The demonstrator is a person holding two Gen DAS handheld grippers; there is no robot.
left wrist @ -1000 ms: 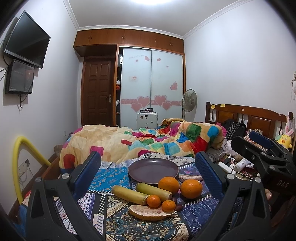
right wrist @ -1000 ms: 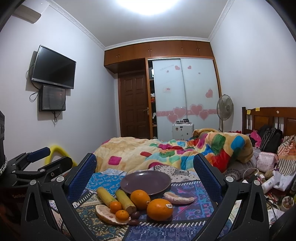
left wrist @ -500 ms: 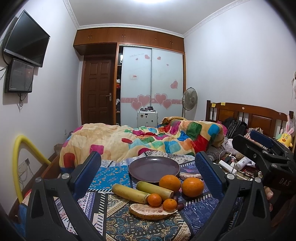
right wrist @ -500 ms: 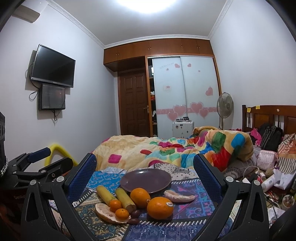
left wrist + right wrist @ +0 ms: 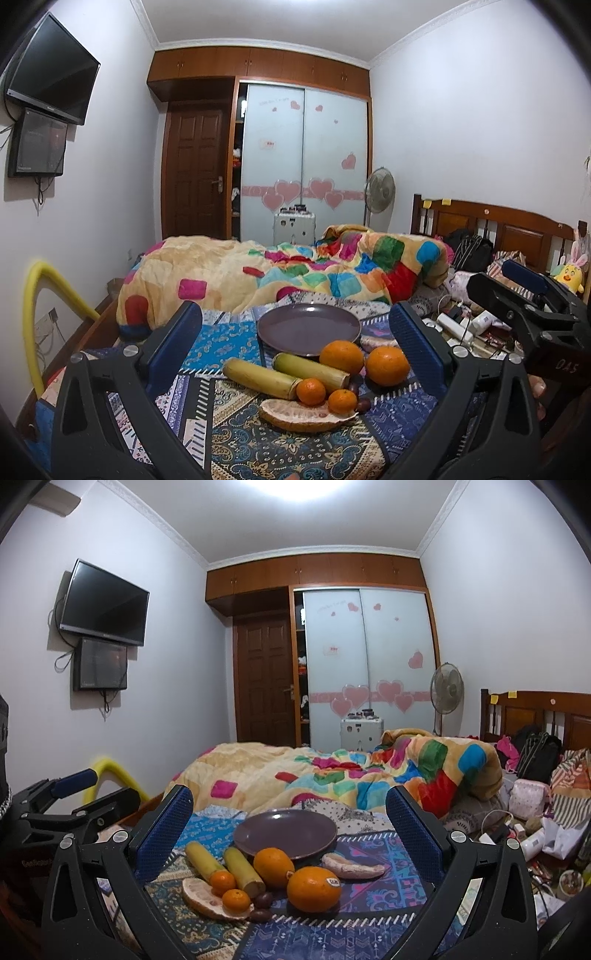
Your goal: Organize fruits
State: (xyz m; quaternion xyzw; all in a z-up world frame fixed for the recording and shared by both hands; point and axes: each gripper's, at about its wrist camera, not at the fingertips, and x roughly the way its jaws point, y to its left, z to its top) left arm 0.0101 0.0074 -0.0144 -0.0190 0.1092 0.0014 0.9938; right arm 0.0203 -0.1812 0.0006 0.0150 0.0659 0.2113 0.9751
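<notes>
A purple plate [image 5: 308, 328] [image 5: 285, 832] lies bare on a patterned cloth. In front of it sit two big oranges [image 5: 387, 366] [image 5: 313, 888], two small tangerines [image 5: 311, 391] [image 5: 235, 901], two yellow-green cane pieces [image 5: 262, 377] [image 5: 243, 869], a pomelo wedge [image 5: 306, 415] [image 5: 201, 892], another wedge [image 5: 351, 866] and dark small fruits [image 5: 263, 899]. My left gripper [image 5: 299, 332] is open, short of the fruit, with nothing between its fingers. My right gripper [image 5: 290, 812] is open too, likewise short of the pile and holding nothing.
A colourful quilt [image 5: 295, 273] is heaped behind the plate. Clutter of bottles and cables [image 5: 461, 321] lies to the right by a wooden headboard [image 5: 495, 225]. A yellow tube [image 5: 37, 317] arches at the left. Each view shows the other gripper at its edge.
Both grippers have crept slightly forward and tilted a little; the fruit sits a touch lower and larger in both views. Nothing was grasped or moved.
</notes>
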